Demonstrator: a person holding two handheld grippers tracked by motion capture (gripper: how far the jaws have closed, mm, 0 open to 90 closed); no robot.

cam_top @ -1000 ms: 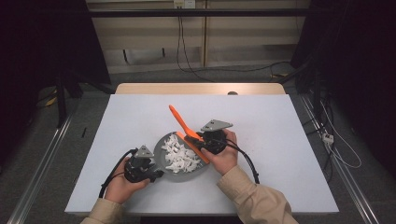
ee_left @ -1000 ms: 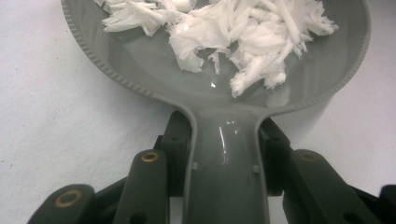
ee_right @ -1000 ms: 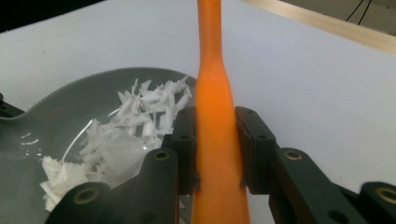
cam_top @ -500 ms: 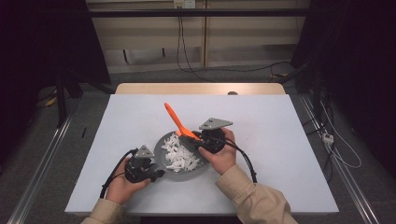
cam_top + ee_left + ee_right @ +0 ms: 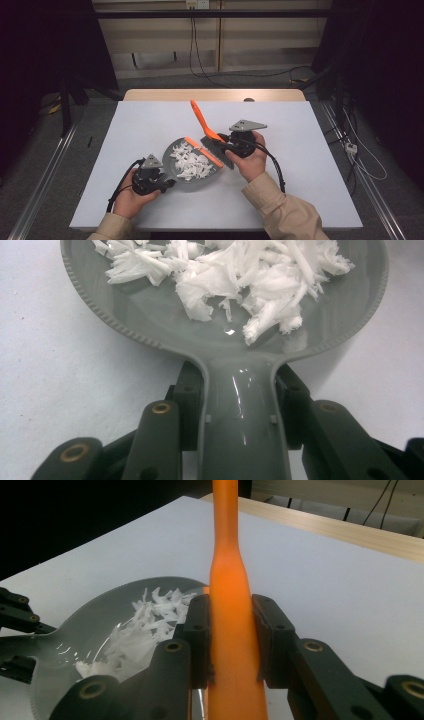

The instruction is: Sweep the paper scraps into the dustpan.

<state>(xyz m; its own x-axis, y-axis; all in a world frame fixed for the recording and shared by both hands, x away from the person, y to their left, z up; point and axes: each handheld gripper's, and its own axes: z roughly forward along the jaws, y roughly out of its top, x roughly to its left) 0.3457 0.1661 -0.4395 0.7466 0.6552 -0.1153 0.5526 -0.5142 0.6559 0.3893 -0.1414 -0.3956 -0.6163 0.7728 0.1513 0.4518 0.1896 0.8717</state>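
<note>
A grey dustpan (image 5: 176, 175) lies on the white table, with white paper shreds (image 5: 191, 161) heaped in its bowl. My left gripper (image 5: 162, 184) is shut on the dustpan's handle (image 5: 243, 425), one jaw on each side; the shreds (image 5: 235, 275) lie just ahead of it. An orange brush (image 5: 204, 127) with dark bristles (image 5: 219, 150) stands at the pan's right edge, its handle pointing up and away. My right gripper (image 5: 226, 141) is shut on the brush handle (image 5: 230, 625), and beyond it to the left are the dustpan (image 5: 100, 625) and the left gripper (image 5: 20, 611).
The white table top (image 5: 140, 125) reaches out on all sides of the pan. Beyond its far edge runs a wooden strip (image 5: 210, 95), and cables trail on the floor behind and at the right (image 5: 365, 165). Metal rails flank the table.
The right gripper has swung the brush: its handle tip went left, then back right and more upright, with the bristles drawn along the pan's right edge. The left gripper and dustpan stayed still.
</note>
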